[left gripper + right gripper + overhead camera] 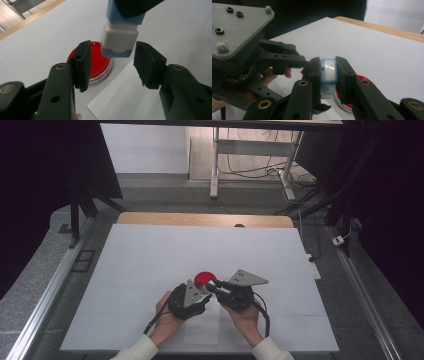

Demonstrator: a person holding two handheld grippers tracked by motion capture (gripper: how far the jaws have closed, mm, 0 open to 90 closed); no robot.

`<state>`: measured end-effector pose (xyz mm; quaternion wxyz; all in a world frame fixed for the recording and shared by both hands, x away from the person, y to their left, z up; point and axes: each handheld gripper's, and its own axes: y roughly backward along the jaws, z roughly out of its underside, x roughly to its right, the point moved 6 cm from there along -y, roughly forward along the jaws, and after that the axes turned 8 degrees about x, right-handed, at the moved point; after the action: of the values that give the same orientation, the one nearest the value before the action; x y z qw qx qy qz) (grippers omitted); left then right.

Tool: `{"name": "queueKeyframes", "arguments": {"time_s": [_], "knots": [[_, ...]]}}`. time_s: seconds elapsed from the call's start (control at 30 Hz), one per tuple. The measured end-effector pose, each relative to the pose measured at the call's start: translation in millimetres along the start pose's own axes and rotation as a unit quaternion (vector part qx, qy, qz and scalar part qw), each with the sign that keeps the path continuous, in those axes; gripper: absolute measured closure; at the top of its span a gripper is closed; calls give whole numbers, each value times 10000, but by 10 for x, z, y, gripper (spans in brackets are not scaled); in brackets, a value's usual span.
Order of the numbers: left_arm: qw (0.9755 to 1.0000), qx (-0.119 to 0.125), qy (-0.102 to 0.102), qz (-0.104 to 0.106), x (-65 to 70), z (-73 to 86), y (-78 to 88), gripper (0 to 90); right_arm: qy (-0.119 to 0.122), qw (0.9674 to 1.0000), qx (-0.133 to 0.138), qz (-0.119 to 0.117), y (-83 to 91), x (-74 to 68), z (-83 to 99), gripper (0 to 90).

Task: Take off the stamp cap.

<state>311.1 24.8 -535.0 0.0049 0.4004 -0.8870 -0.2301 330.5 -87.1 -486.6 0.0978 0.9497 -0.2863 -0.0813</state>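
A person holds two grippers close together over the near middle of a white table [150, 255]. The right gripper [328, 70] is clamped on a small blue and white block [329, 71], its two black jaws pressed against the block's sides. In the left gripper view that same block [119, 37] hangs down from above, with its lower end level with the tips of the left gripper [112, 62]. The left gripper's jaws stand apart, one on each side of the block, with a gap showing between each pad and the block, so they grip nothing.

A red round dish [98, 62] with a clear rim lies flat on the table just beyond and below the block, partly hidden behind the left gripper's left jaw. In the high view the red dish [203, 278] sits just past the tips of both grippers, between the two grey plates on top of them. In the right gripper view the dish [362, 77] peeks out under the right jaw.

A white sheet of paper [130, 97] lies flat on the table beneath the left gripper, its corner reaching near the dish.
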Motion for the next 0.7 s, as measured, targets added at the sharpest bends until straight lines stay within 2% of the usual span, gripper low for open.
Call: {"name": "queueKeyframes", "arguments": {"time_s": [0.5,0.7], "knots": [[9999,-10,-153,-80,-3,4,-7,580,-100,9999,51,-17,5,15,-3,747],[9998,2,-185,-48,5,5,-11,617,-138,9999,62,-22,6,18,-4,747]]}}
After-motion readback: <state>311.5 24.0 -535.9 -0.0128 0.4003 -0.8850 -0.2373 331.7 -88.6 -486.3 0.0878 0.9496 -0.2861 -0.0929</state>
